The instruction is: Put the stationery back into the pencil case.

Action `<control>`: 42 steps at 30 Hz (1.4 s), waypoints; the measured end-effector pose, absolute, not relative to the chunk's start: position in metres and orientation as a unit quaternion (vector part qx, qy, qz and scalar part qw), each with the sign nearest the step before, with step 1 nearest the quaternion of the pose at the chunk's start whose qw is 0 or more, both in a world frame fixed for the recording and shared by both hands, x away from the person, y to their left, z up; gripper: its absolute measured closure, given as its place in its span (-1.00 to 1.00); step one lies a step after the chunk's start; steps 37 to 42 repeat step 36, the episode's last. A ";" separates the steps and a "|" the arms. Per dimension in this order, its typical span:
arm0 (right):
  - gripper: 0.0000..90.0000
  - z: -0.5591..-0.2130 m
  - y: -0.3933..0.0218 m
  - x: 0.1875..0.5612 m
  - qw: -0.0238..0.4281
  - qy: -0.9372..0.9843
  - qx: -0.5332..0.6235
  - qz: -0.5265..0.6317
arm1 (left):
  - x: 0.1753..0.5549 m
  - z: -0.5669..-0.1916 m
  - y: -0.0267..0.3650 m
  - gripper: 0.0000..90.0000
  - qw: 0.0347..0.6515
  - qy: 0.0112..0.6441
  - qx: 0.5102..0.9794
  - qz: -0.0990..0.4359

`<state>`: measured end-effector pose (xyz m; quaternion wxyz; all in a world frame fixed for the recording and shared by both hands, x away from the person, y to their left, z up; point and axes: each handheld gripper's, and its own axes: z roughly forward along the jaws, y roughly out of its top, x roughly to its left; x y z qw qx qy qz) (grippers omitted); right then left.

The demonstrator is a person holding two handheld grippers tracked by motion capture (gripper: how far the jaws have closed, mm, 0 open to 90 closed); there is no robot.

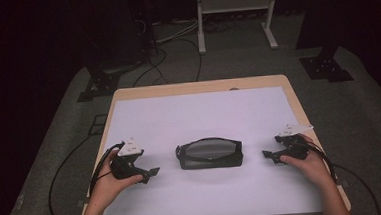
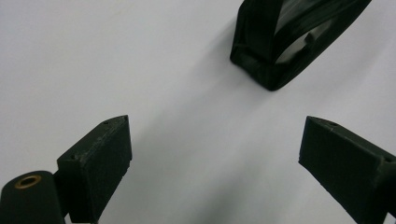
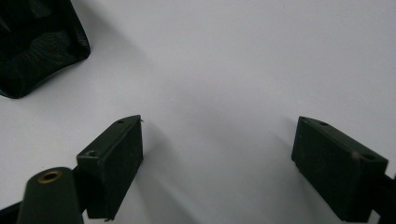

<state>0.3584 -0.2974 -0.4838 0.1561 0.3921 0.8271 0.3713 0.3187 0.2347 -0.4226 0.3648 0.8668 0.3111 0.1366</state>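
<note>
High view: a black mesh pouch [image 1: 209, 154] is lying mid-sheet on the white sheet [image 1: 199, 117], flanked by the left gripper [image 1: 152, 173] and right gripper [image 1: 267, 155], both being held spread, nothing obstructing between.

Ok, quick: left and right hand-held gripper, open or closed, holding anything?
Left hand-held gripper: open, nothing between its jaws, short of the black pouch.
Right hand-held gripper: open, holding nothing.
</note>
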 end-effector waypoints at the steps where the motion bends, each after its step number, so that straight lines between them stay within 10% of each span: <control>1: -0.66 -0.484 -0.297 0.358 0.156 0.827 0.392 0.371 | 0.318 -0.424 0.237 -0.80 0.365 0.315 0.865 0.138; 42: -0.66 -0.484 -0.297 0.358 0.157 0.827 0.392 0.372 | 0.294 -0.474 0.278 -0.80 0.333 0.389 0.842 0.171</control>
